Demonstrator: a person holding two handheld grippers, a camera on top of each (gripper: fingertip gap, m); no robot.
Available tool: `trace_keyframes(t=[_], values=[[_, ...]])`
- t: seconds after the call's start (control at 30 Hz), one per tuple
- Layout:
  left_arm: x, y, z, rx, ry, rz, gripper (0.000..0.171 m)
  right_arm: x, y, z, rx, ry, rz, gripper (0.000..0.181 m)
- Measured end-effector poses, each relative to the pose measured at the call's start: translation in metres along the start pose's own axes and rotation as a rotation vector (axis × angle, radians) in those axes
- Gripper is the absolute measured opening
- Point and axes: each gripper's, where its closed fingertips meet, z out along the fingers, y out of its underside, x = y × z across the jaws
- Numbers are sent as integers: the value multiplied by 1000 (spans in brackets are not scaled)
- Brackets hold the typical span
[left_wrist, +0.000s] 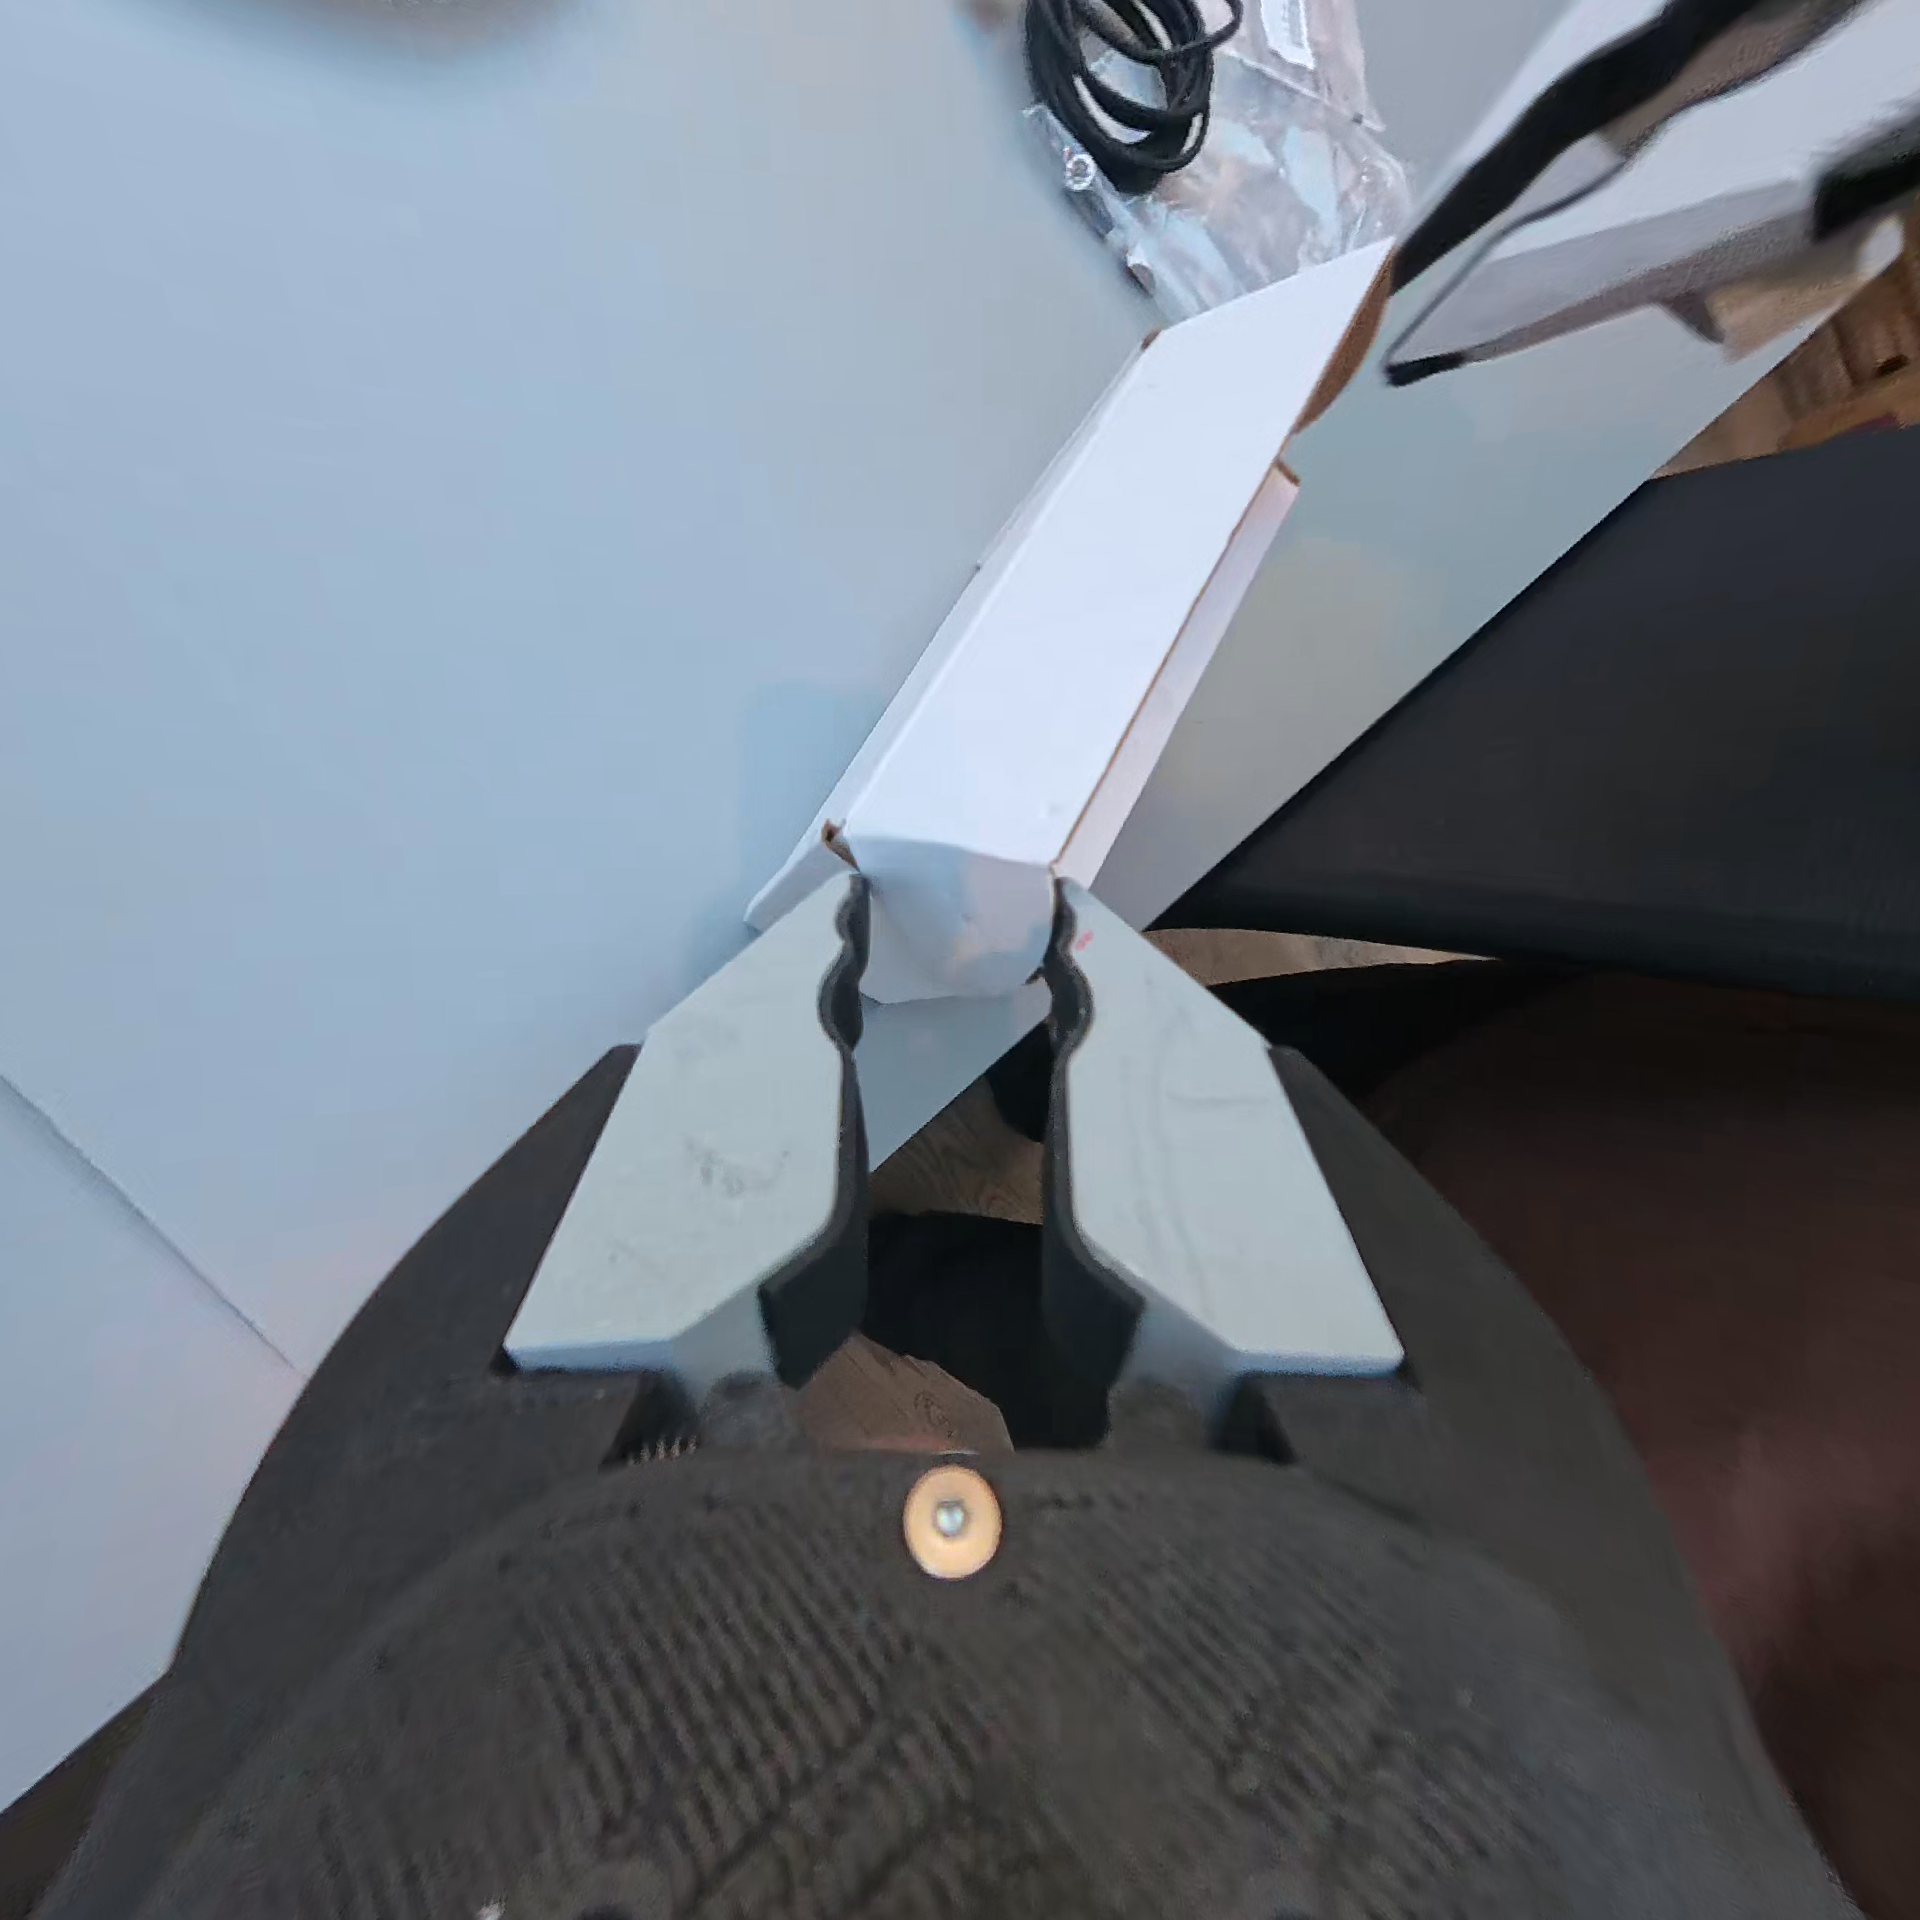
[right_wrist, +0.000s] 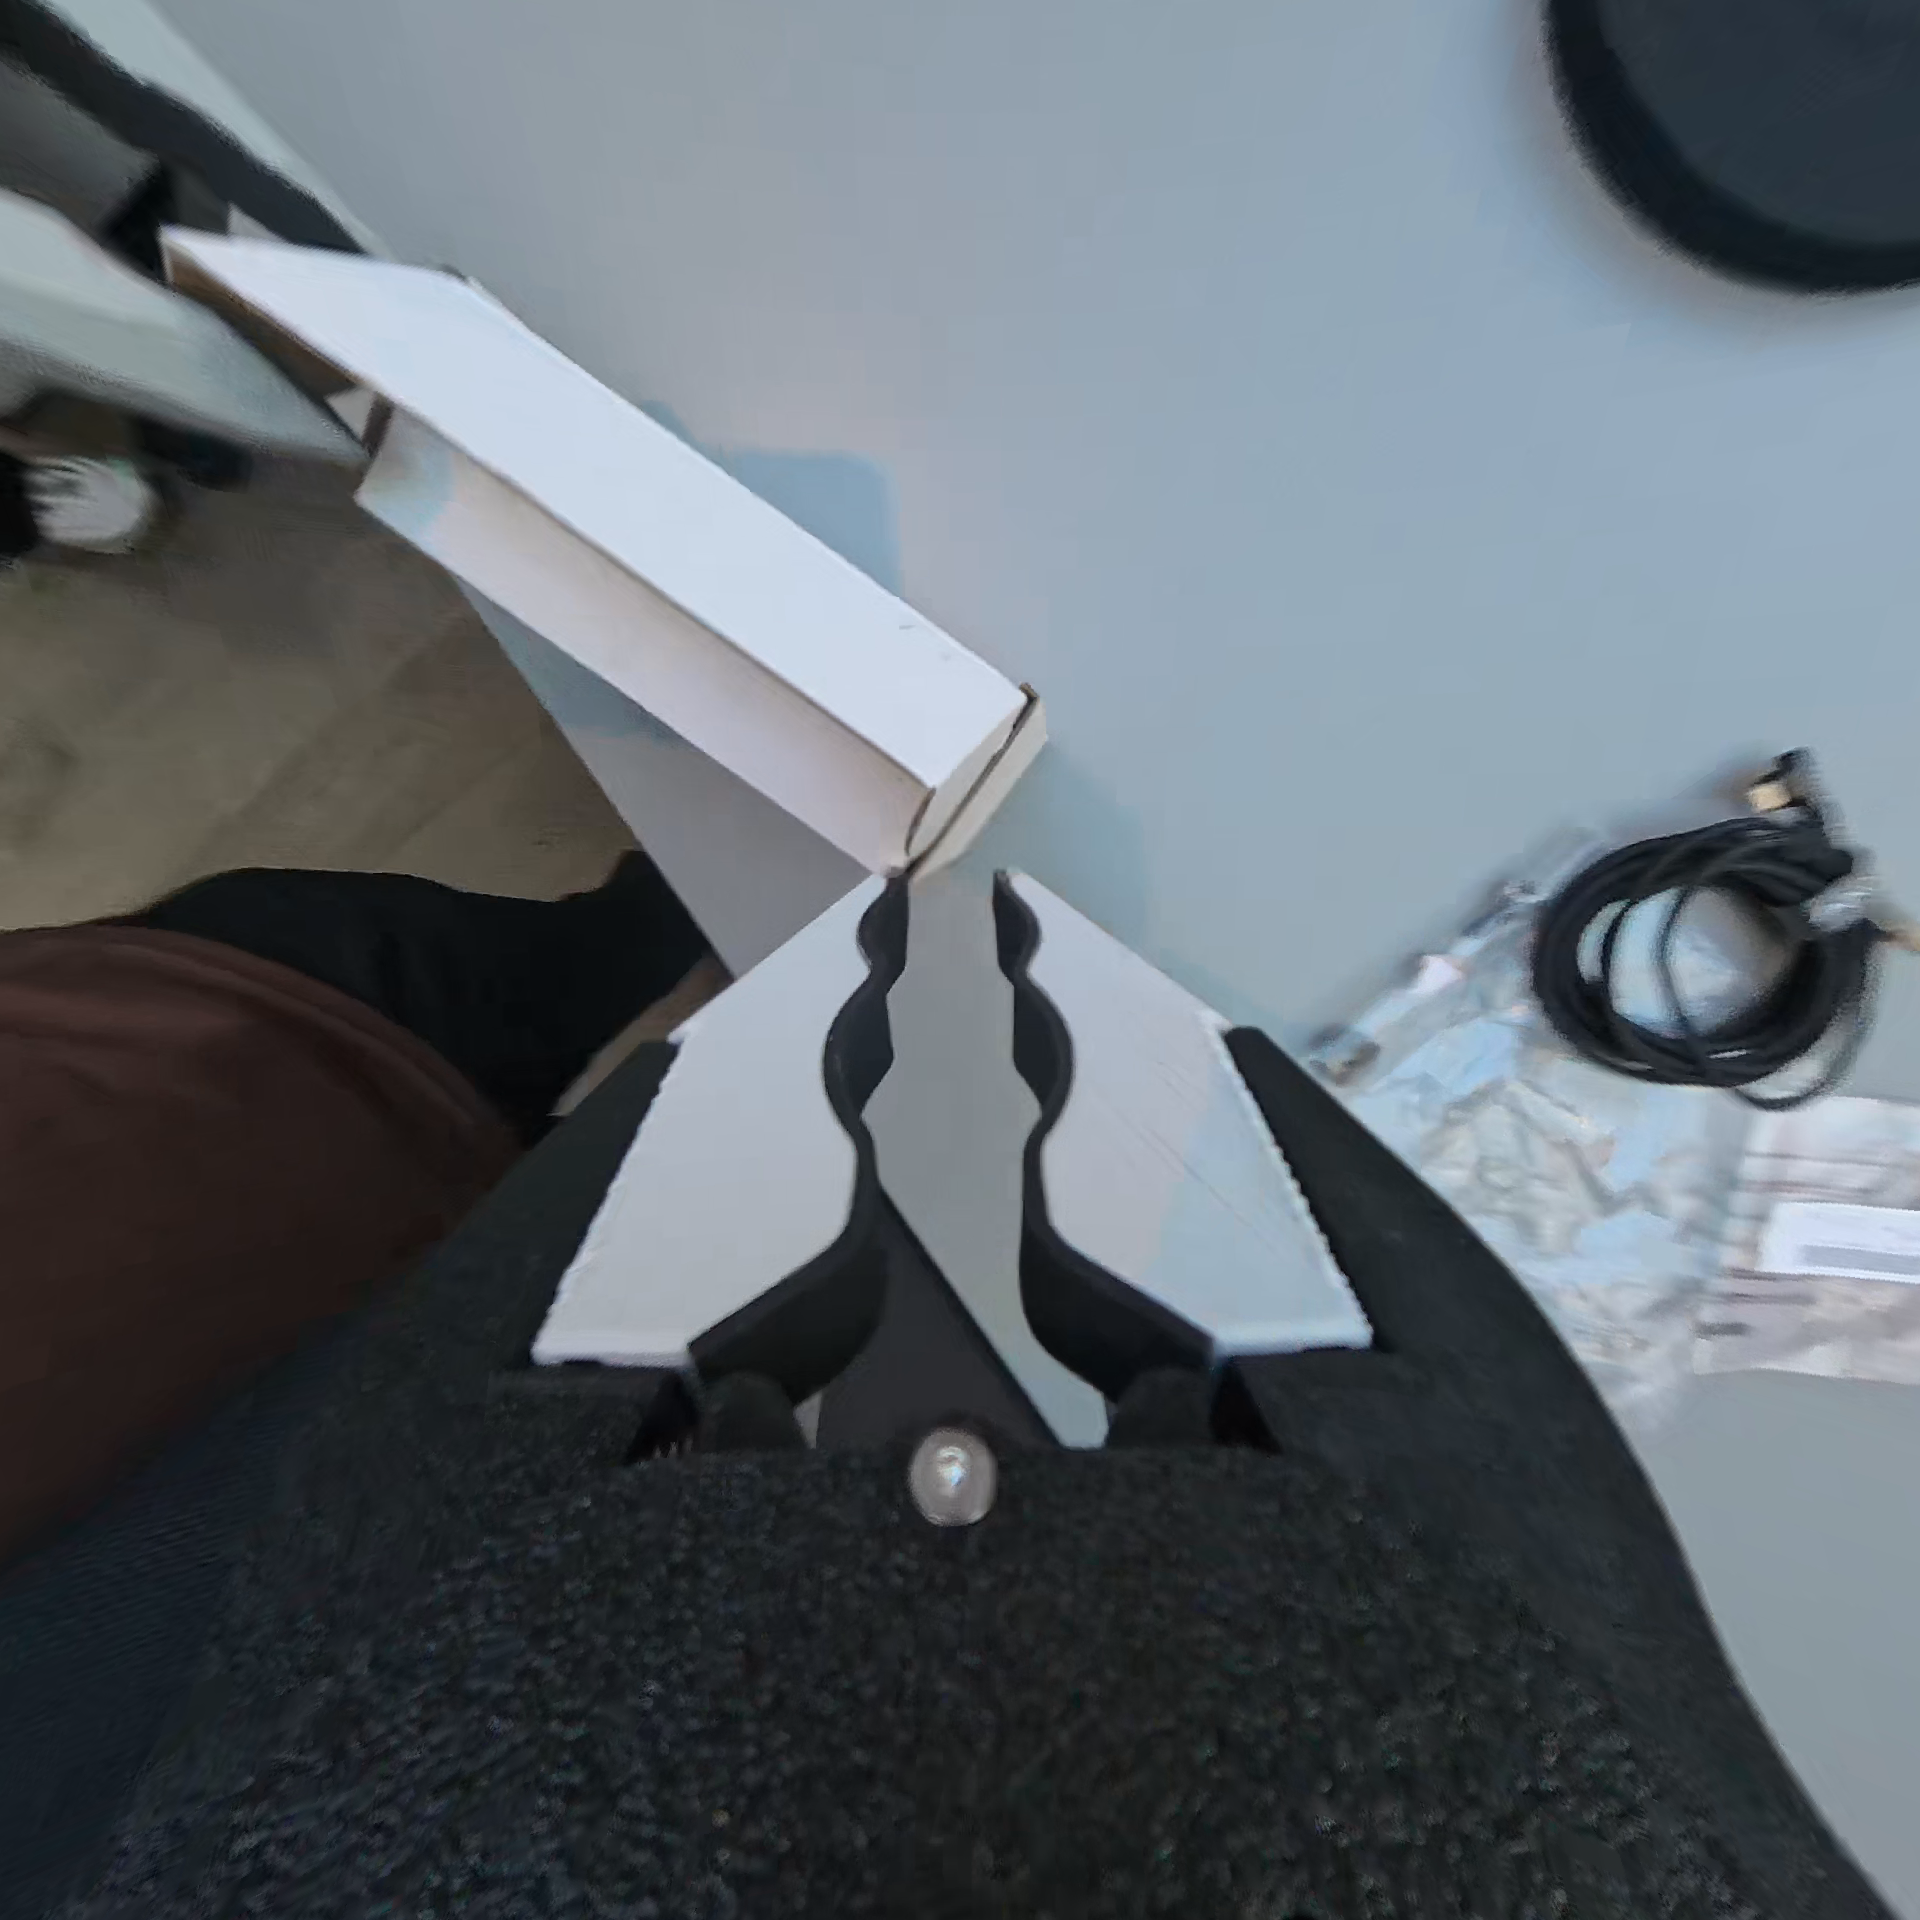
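A long white cardboard box (left_wrist: 1091, 623) lies slanted over the pale table's near edge. My left gripper (left_wrist: 956, 935) is shut on its near end, with the box end pinched between the black pads. In the right wrist view the same box (right_wrist: 644, 520) runs up to the left, and its near corner sits right at the left fingertip (right_wrist: 883, 914) of my right gripper (right_wrist: 948, 883). The right gripper's jaws stand a little apart with nothing between them. The right gripper also shows blurred in the left wrist view (left_wrist: 1662, 156), and the left gripper blurred in the right wrist view (right_wrist: 94, 312).
A coiled black cable (right_wrist: 1704, 956) lies on crumpled clear plastic bags (right_wrist: 1538, 1174) on the pale table (left_wrist: 416, 520); the cable also shows in the left wrist view (left_wrist: 1132, 94). A round black object (right_wrist: 1766, 135) sits farther back. A black seat (left_wrist: 1610, 727) and a person's dark brown clothing (right_wrist: 208, 1143) are below the table edge. The tips of one gripper are about 15 centimetres away from the tips of the other. The round black object (right_wrist: 1766, 135) is about equally far from each gripper, around 30 centimetres.
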Motion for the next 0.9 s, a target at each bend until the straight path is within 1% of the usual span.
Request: trace_keyframes(t=[0.03, 0.07, 0.13, 0.17, 0.2, 0.23, 0.27, 0.37, 0.47, 0.6, 0.7, 0.73, 0.77, 0.83, 0.9], values=[[-2, 0, -1, -13, -12, -7, 29, -5, -4, -8, 45, 24, -76, 18], [-4, -1, -2, -25, -26, -9, 26, -18, -9, -14, 93, 14, -168, 18], [-6, -2, -2, -44, -42, -1, 22, -52, -13, -13, 126, -51, -362, 18], [-5, -2, -2, -55, -38, -6, 20, -63, -15, -4, 113, -55, -445, 18], [-5, -3, -1, -63, -37, -14, 19, -71, -18, 7, 101, -54, -512, 22], [-6, -4, -1, -68, -44, -23, 18, -80, -22, 20, 92, -64, -559, 29], [-8, -6, -2, -77, -53, -33, 16, -86, -26, 32, 88, -64, -590, 30], [-13, -9, -5, -122, -80, -58, 10, -91, -47, 57, 131, 41, -639, 27], [-15, -11, -6, -171, -76, -101, 7, -95, -59, 70, 154, 116, -700, 39], [-15, -11, -11, -247, -30, -201, 5, -99, -59, 74, 139, 172, -820, 42], [-9, -12, -11, -277, 27, -296, 7, -92, -55, 77, 91, 321, -897, 42], [-8, -12, -11, -280, 32, -317, 8, -92, -55, 78, 95, 355, -907, 42], [-7, -12, -10, -284, 28, -328, 8, -92, -55, 80, 109, 366, -892, 42], [-7, -10, -10, -289, 6, -324, 8, -92, -57, 81, 140, 340, -838, 42], [-5, -10, -7, -263, -12, -338, 10, -91, -56, 81, 139, 316, -801, 42]])
